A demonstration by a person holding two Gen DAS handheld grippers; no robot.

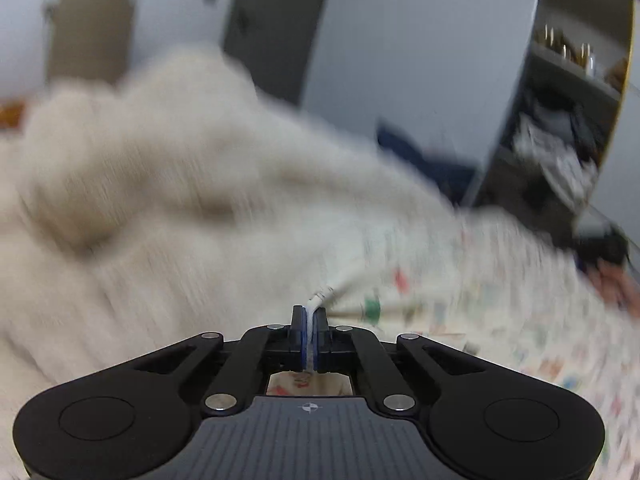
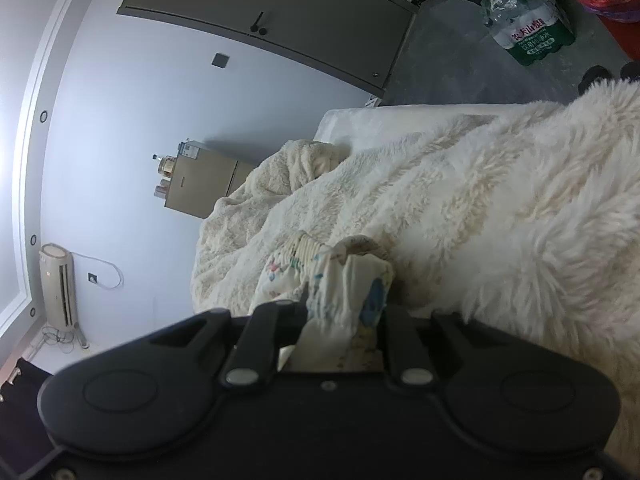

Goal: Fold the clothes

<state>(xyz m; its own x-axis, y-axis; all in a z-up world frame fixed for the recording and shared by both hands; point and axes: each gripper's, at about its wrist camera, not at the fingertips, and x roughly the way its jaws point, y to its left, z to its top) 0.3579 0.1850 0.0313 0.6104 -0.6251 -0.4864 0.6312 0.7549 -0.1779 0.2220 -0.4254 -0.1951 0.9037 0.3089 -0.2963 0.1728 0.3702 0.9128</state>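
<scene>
A cream garment with small coloured prints [image 1: 460, 280] stretches out to the right in the blurred left wrist view. My left gripper [image 1: 310, 312] is shut on a pinched edge of it. In the right wrist view the same printed garment [image 2: 340, 280] is bunched over my right gripper [image 2: 340, 312], with a ribbed cuff showing. The cloth hides the fingertips, and it sits gathered between them. Both grippers are over a fluffy white blanket [image 2: 500, 208] on a bed.
A grey door [image 2: 272, 20] and pale wall lie beyond the bed. A small cabinet [image 2: 200, 184] stands by the bed's far end, a standing air conditioner [image 2: 60, 288] near the window. A pack of water bottles [image 2: 528, 32] sits on the floor. Shelves [image 1: 568, 120] show at right.
</scene>
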